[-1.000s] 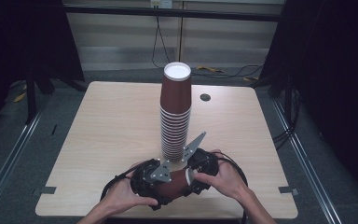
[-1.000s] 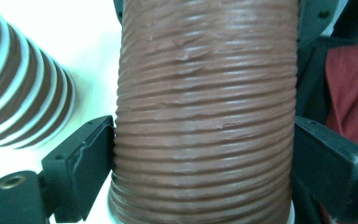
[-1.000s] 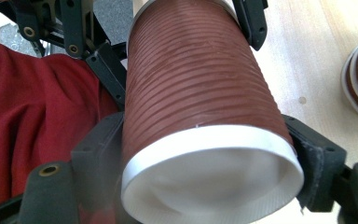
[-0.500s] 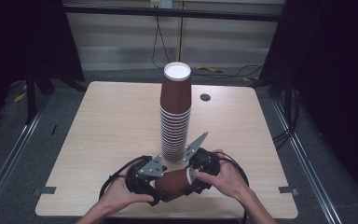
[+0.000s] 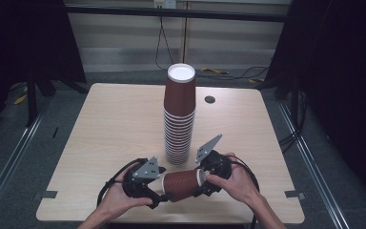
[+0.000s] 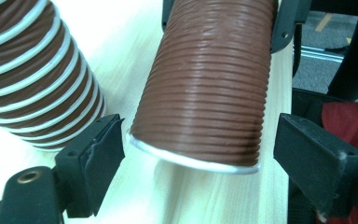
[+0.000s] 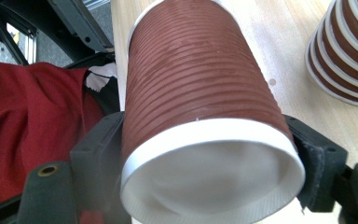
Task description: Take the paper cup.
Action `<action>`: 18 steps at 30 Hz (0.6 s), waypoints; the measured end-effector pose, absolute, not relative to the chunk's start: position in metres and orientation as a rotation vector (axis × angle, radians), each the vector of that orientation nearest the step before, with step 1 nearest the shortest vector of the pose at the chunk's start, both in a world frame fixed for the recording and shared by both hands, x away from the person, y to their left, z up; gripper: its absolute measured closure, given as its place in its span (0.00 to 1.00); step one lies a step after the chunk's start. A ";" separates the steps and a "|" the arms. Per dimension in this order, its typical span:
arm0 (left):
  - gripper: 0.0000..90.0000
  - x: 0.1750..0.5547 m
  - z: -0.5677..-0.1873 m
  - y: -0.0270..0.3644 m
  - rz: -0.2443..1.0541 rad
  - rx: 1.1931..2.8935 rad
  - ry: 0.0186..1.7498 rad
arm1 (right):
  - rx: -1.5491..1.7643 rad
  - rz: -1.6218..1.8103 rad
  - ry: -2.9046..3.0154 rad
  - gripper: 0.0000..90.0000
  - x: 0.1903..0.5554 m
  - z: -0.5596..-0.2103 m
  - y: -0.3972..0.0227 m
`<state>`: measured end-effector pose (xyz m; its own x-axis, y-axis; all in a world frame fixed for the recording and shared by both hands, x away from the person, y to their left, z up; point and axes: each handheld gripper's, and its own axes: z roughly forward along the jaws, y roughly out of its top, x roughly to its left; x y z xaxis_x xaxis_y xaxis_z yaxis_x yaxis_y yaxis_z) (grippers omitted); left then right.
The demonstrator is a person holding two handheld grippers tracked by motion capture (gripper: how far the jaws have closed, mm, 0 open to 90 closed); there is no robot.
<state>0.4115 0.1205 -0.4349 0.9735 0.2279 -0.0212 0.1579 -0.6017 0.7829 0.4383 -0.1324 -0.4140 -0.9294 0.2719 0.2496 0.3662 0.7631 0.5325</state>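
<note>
A single ribbed brown paper cup (image 5: 181, 183) lies on its side near the table's front edge, between both grippers. My right gripper (image 5: 201, 180) is shut on its white-rimmed mouth end; in the right gripper view the pads press both sides of the cup (image 7: 196, 79) at the right gripper (image 7: 209, 149). My left gripper (image 5: 164, 188) faces the cup's base. Its jaws have just been closing and now flank the cup (image 6: 209, 93) with a small gap on each side at the left gripper (image 6: 198, 144). A tall stack of upturned cups (image 5: 179, 119) stands just behind.
The wooden table (image 5: 114, 124) has a small black round mark (image 5: 209, 99) at the back right. The front edge lies just under both hands. A red garment (image 7: 28, 130) shows past that edge. Cables trail from both grippers.
The left gripper has slid a little to the left, away from the stack, so more of the lying cup shows between the two grippers. The right gripper has kept its hold.
</note>
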 end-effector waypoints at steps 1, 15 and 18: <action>0.18 0.412 -0.435 0.122 0.107 2.226 0.280 | -0.513 -0.902 -2.800 0.25 0.438 -0.414 -0.133; 0.18 0.411 -0.436 0.129 0.112 2.204 0.305 | -0.558 -1.023 -2.775 0.25 0.436 -0.419 -0.145; 0.18 0.412 -0.436 0.131 0.118 2.203 0.303 | -0.568 -1.038 -2.763 0.25 0.436 -0.421 -0.148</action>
